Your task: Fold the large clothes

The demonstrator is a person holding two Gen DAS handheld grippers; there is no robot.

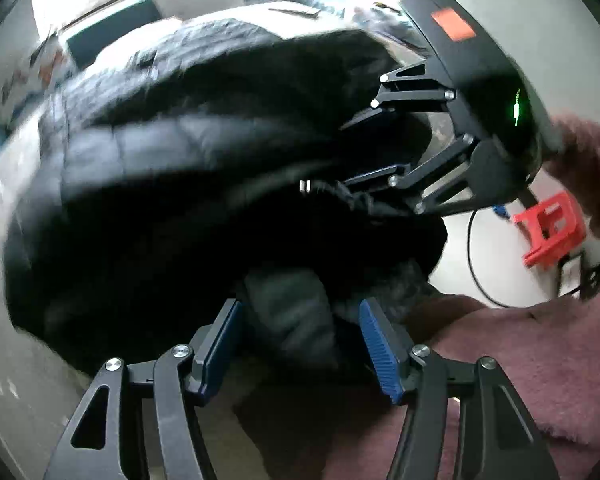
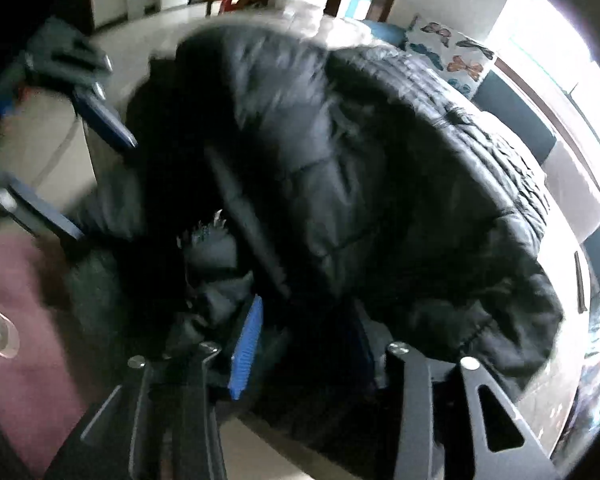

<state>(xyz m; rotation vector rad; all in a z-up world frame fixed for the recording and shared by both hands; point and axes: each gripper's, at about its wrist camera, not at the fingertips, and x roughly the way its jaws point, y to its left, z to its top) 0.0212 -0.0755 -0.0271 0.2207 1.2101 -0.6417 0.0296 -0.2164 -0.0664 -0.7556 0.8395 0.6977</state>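
A large black quilted puffer jacket [image 1: 180, 168] is bunched up and lifted off the surface; it fills both views, and shows in the right wrist view [image 2: 380, 184] too. My left gripper [image 1: 300, 320] has its blue pads wide apart with a fold of jacket fabric between them. My right gripper [image 2: 304, 336] holds jacket fabric between its pads; its far pad is mostly hidden by cloth. In the left wrist view the right gripper [image 1: 352, 152] reaches into the jacket from the right. In the right wrist view the left gripper [image 2: 104, 184] is at the jacket's left edge, blurred.
A red plastic stool [image 1: 548, 228] and a black cable [image 1: 476, 264] are on the pale floor at right. A butterfly-print pillow [image 2: 452, 56] lies at the back of the bed or sofa. My maroon sleeve [image 1: 520, 360] is at lower right.
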